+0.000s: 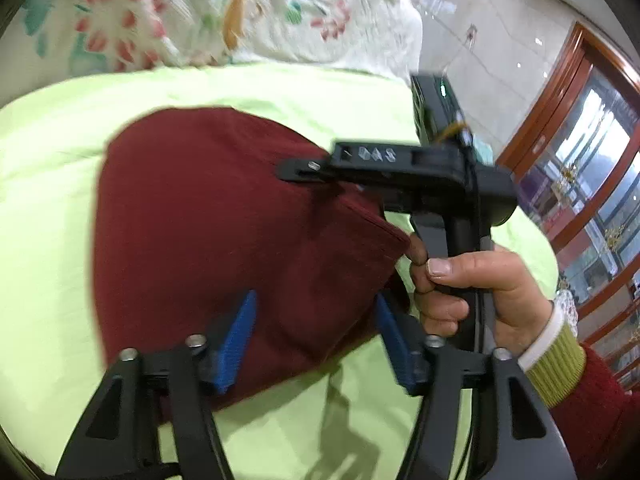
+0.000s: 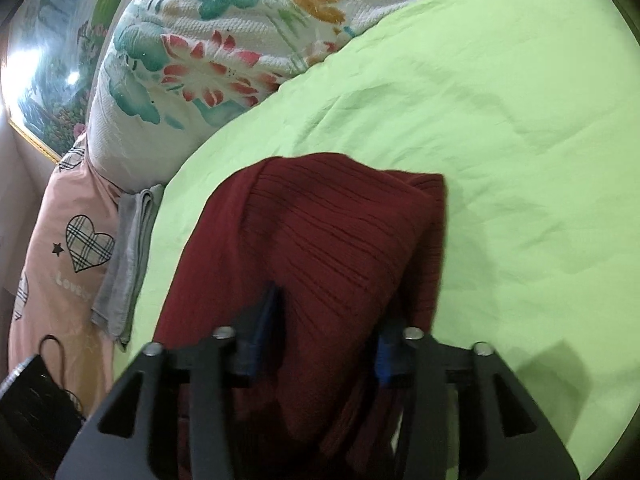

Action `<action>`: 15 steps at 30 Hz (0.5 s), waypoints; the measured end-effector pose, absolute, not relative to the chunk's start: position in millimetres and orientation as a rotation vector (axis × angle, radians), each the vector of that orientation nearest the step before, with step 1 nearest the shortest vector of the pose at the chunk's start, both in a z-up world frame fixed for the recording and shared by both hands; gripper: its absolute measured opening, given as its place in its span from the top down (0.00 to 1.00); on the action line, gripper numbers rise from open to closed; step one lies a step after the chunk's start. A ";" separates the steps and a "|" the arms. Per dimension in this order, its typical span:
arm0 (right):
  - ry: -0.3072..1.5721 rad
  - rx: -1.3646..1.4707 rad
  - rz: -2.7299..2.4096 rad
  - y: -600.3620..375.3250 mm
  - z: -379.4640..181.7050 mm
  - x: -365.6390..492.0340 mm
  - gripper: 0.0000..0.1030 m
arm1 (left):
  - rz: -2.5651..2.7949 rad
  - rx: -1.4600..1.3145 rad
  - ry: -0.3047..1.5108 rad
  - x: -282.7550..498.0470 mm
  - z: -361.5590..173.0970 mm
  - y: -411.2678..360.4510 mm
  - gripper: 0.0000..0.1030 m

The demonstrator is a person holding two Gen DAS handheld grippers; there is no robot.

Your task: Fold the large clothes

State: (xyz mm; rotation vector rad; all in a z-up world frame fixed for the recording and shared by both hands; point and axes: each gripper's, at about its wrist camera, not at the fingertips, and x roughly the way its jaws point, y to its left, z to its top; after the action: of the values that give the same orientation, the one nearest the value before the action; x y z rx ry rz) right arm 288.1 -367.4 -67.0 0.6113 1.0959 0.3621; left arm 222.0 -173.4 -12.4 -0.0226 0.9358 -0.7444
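Note:
A dark red ribbed garment (image 1: 224, 232) lies folded into a compact bundle on the lime-green sheet (image 1: 52, 216). My left gripper (image 1: 315, 300) hovers over its near edge, blue pads (image 1: 236, 336) wide apart and pressing on nothing. In the same view, my right gripper (image 1: 304, 170) reaches across the bundle's right side, held by a person's hand (image 1: 472, 292). In the right wrist view, the garment (image 2: 332, 240) bulges up between the right gripper's (image 2: 326, 320) parted pads (image 2: 266, 320); the fabric sits loose there and is not pinched.
A floral quilt (image 2: 208, 52) is piled along the far side of the bed. A pink pillow with heart prints (image 2: 68, 248) and a folded grey cloth (image 2: 124, 264) lie at the left. A wood-framed glass cabinet (image 1: 592, 168) stands beyond the bed's right edge.

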 end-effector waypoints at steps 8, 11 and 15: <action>1.094 0.581 0.262 -378.5 -56.4 263.1 0.16 | -0.581 -0.135 0.947 249.1 -4.6 -98.2 0.17; 1.120 0.654 0.283 -383.3 -65.8 260.2 0.16 | -0.566 -0.252 1.025 279.7 -23.7 -81.3 0.17; 1.119 0.714 0.298 -389.2 -69.5 261.4 0.16 | -0.577 -0.384 1.086 308.9 -46.2 -69.5 0.17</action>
State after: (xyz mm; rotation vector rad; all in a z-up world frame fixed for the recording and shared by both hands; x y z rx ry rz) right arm 261.4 -389.2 -69.5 0.7137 1.1192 0.2981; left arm 308.9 -69.5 -46.2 -0.3842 1.0857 -0.5768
